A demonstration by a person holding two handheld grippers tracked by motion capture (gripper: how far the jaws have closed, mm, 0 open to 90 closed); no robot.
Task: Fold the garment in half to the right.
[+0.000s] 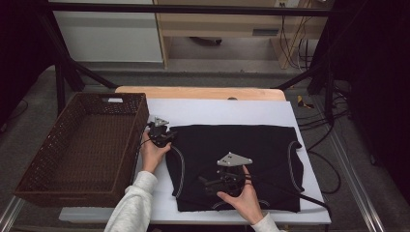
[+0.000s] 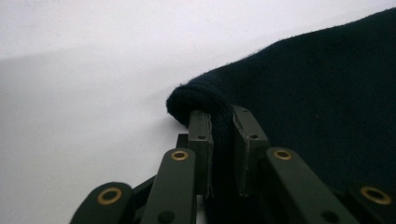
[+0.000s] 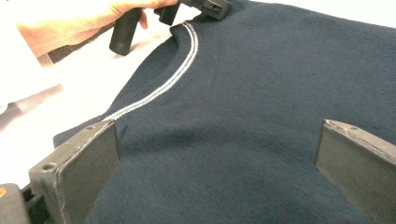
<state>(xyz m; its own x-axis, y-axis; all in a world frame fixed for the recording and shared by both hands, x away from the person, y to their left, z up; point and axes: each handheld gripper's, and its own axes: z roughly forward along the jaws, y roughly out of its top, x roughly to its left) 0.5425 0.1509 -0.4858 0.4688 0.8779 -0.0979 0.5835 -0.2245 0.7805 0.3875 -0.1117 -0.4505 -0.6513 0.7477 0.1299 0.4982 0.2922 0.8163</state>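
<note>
Table (image 1: 217,108) with a white top carries everything, its bare surface stretching beyond both tongs. Left of the left gripper (image 1: 167,137), just past the hand holding it, stands a brown wicker basket (image 1: 72,159). A dark garment (image 1: 251,154) with pale seam stripes lies flat on the white surface, spreading rightward from the left gripper and underneath the right one. The left gripper pinches the garment's far-left corner; in the left gripper view (image 2: 223,154) its jaws stand narrow with a rolled fold of cloth squeezed between them. The right gripper (image 1: 212,183) hangs over the garment's near middle, jaws spread wide with nothing between them, fabric lying below (image 3: 219,140).
</note>
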